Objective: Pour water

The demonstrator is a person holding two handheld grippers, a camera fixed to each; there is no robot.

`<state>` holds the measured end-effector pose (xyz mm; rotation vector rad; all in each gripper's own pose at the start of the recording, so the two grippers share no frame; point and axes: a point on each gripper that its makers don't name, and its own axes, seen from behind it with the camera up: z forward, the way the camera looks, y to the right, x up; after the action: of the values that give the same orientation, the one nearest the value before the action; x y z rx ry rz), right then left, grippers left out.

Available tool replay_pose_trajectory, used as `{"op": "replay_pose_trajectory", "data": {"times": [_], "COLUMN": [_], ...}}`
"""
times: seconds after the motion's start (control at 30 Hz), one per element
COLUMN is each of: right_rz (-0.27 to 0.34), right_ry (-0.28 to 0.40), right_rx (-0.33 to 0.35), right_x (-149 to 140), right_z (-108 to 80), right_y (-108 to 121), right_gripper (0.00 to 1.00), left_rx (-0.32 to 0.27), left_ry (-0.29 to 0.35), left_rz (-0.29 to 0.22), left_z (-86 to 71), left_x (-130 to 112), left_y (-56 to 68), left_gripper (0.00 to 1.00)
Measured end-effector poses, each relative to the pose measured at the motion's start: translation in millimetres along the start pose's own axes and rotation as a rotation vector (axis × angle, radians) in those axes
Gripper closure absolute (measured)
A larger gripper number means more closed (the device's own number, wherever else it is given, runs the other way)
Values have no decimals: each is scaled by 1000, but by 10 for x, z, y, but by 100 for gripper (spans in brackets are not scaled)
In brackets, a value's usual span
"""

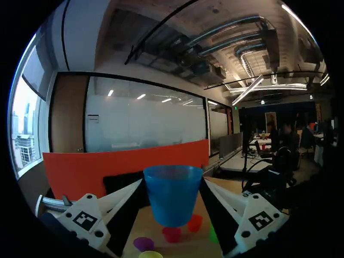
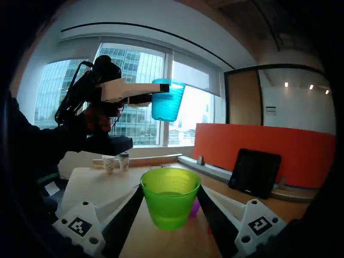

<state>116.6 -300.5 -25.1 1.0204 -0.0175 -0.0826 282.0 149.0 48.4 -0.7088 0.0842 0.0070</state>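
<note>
Blue plastic cup (image 1: 173, 195), upright, which we gripped between both fingers of the left gripper (image 1: 173, 182). In the right gripper view it hung high before the window (image 2: 193, 112), with a hand (image 2: 101, 118) behind the tool. We clamped a green cup (image 2: 170, 203) in the right gripper (image 2: 170, 191), lower down, over the wooden table (image 2: 180, 241). Small coloured cups (image 1: 171, 233) stood on the table beneath the blue cup. An orange partition (image 2: 275, 150) rose behind.

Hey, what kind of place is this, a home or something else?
Probably an open-plan office in a high-rise: a glass-walled meeting room, exposed ceiling ducts, people seated at desks, and tall towers outside the window.
</note>
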Motion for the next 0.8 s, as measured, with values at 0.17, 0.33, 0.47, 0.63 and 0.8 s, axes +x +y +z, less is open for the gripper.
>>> {"op": "replay_pose_trajectory", "data": {"times": [0.17,0.33,0.47,0.63,0.8], "right_rz": [3,5,8,13,11], "right_ry": [-8,-18,-31,-55,-87], "right_rx": [-8,-16,-26,-40,-52], "right_x": [7,18,27,18,-11], "right_z": [-24,-77,-146,-256,-391], "right_y": [42,92,152,249,346], "right_gripper": [10,10,10,10,10], "left_rx": [-1,-5,-8,-17,-34], "left_ry": [-25,-49,-75,-110,-146], "left_rz": [-1,-3,-8,-14,-21], "left_z": [-5,-15,-46,-71,-96], "left_x": [-92,-197,-326,-507,-720], "left_y": [-3,-16,-28,-17,36], "left_gripper": [14,14,14,14,14]}}
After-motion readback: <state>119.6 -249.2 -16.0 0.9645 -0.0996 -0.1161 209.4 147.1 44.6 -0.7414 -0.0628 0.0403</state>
